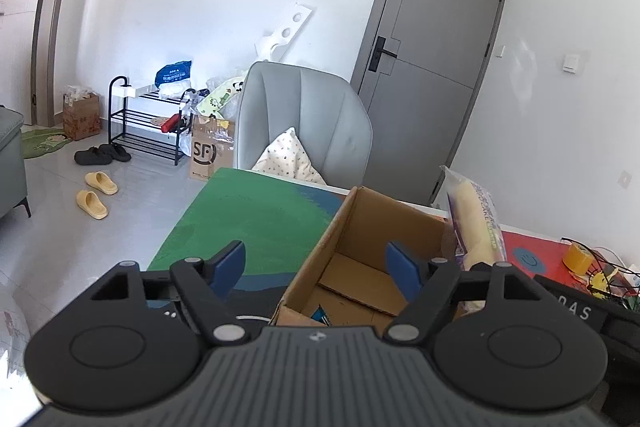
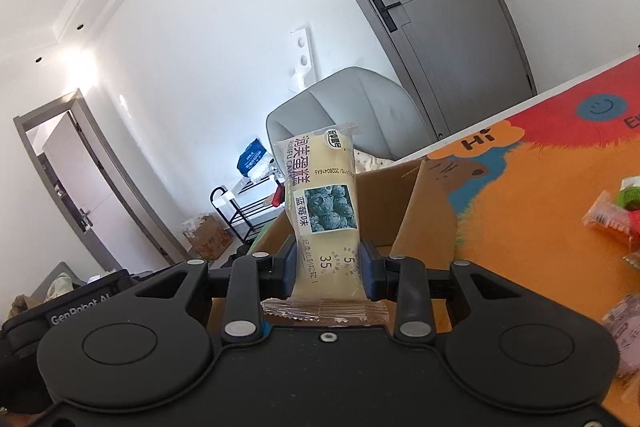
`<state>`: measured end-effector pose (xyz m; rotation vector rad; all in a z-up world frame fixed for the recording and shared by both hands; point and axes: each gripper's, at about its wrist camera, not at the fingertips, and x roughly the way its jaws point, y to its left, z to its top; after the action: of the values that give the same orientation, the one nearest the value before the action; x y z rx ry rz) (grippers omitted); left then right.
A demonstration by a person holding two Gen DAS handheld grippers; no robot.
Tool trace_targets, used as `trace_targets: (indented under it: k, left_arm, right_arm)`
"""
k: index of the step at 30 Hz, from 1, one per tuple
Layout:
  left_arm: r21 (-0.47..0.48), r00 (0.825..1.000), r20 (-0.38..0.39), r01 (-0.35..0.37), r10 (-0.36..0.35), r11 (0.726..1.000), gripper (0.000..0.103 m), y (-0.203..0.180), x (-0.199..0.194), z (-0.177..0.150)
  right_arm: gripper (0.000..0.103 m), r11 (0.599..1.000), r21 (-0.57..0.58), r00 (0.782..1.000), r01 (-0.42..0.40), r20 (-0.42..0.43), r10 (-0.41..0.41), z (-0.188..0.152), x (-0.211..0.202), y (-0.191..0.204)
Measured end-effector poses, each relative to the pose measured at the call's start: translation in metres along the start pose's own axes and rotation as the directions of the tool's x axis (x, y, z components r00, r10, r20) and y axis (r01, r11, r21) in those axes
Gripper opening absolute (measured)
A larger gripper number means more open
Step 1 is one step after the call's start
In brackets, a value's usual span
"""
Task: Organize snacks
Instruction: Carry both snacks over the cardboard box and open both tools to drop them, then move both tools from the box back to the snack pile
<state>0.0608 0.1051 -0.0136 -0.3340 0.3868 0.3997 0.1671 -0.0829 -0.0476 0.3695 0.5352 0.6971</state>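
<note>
White walls, a grey door and a colourful mat on the table frame the work; on that mat stands the open cardboard box point(image 1: 360, 259), and everything turns on how the blueberry cake packet point(image 2: 322, 211) sits relative to it. That packet stands upright in the right gripper point(image 2: 329, 265), its long axis running toward 12 o'clock, both blue pads pressed on its lower part, crimped bottom seal hanging just behind the pads. Seen from the right wrist, the box opening lies directly behind and below the packet, so a short forward-and-down move looks enough to drop it in. From the left wrist the same packet point(image 1: 478, 223) shows at 2 o'clock, just past the box's right wall. The left gripper point(image 1: 316, 269) has its jaws spread wide with nothing between them, straddling the box's near left wall. Loose wrapped snacks point(image 2: 608, 215) wait at 3 o'clock on the mat, and inside the box there is free room
</note>
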Motion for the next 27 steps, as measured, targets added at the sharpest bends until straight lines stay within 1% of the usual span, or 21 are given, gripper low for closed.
trace_targets:
  k: [2,4,5,6,7,9,12,14,15,16,17,19,21,24,27]
  left_arm:
    - [-0.002,1.000,0.020,-0.017,0.017,1.000,0.085,0.000,-0.005,0.000]
    - [-0.020,0.998,0.048,-0.038,0.039,0.999,0.092,0.001,-0.009,-0.002]
    - [-0.032,0.997,0.058,-0.044,0.046,0.999,0.093,0.002,-0.011,-0.003]
    - [-0.041,0.996,0.065,-0.050,0.052,0.998,0.095,0.003,-0.013,-0.004]
    - [-0.049,0.996,0.068,-0.056,0.059,0.997,0.096,0.003,-0.014,-0.004]
    - [-0.059,0.995,0.068,-0.070,0.074,0.996,0.097,0.004,-0.015,-0.005]
    - [-0.068,0.992,0.074,-0.101,0.106,0.993,0.098,0.002,-0.017,-0.005]
    - [-0.071,0.990,0.083,-0.109,0.114,0.992,0.099,-0.001,-0.020,-0.006]
    - [-0.070,0.990,0.085,-0.111,0.116,0.991,0.100,-0.004,-0.020,-0.006]
    - [-0.068,0.989,0.089,-0.109,0.115,0.992,0.102,-0.006,-0.021,-0.007]
    - [-0.064,0.989,0.091,-0.107,0.113,0.992,0.102,-0.008,-0.021,-0.008]
    - [-0.049,0.990,0.089,-0.105,0.109,0.993,0.102,-0.014,-0.020,-0.008]
    - [-0.041,0.991,0.083,-0.101,0.104,0.994,0.102,-0.018,-0.020,-0.009]
    - [-0.049,0.992,0.080,-0.096,0.100,0.994,0.102,-0.023,-0.021,-0.009]
    - [-0.046,0.992,0.086,-0.089,0.093,0.995,0.102,-0.029,-0.024,-0.008]
  right_arm:
    - [0.034,0.999,-0.020,0.999,-0.031,-0.010,0.030,-0.002,0.006,0.003]
    - [0.042,0.999,-0.023,0.999,-0.045,-0.015,0.044,-0.003,0.008,0.006]
    - [0.046,0.998,-0.019,0.998,-0.056,-0.008,0.056,-0.004,0.005,0.006]
    - [0.054,0.998,-0.013,0.998,-0.066,-0.001,0.066,-0.004,0.002,0.006]
    - [0.058,0.997,-0.006,0.997,-0.077,0.008,0.077,-0.005,-0.002,0.005]
    - [0.062,0.997,0.010,0.997,-0.080,0.015,0.079,-0.006,-0.008,0.000]
    - [0.062,0.996,0.039,0.997,-0.080,0.015,0.079,-0.006,-0.016,-0.009]
    - [0.064,0.996,0.045,0.997,-0.074,0.020,0.074,-0.005,-0.020,-0.015]
    - [0.068,0.996,0.045,0.997,-0.071,0.023,0.070,-0.005,-0.022,-0.017]
    - [0.071,0.997,0.043,0.997,-0.071,0.027,0.070,-0.005,-0.025,-0.018]
    - [0.072,0.997,0.038,0.997,-0.069,0.033,0.068,-0.005,-0.027,-0.019]
    - [0.078,0.997,0.029,0.997,-0.065,0.045,0.064,-0.004,-0.031,-0.020]
    - [0.082,0.998,0.021,0.997,-0.063,0.053,0.061,-0.002,-0.035,-0.020]
    - [0.084,0.998,0.011,0.997,-0.062,0.053,0.061,-0.001,-0.038,-0.022]
    - [0.088,0.999,0.017,0.998,-0.043,0.057,0.042,0.000,-0.045,-0.028]
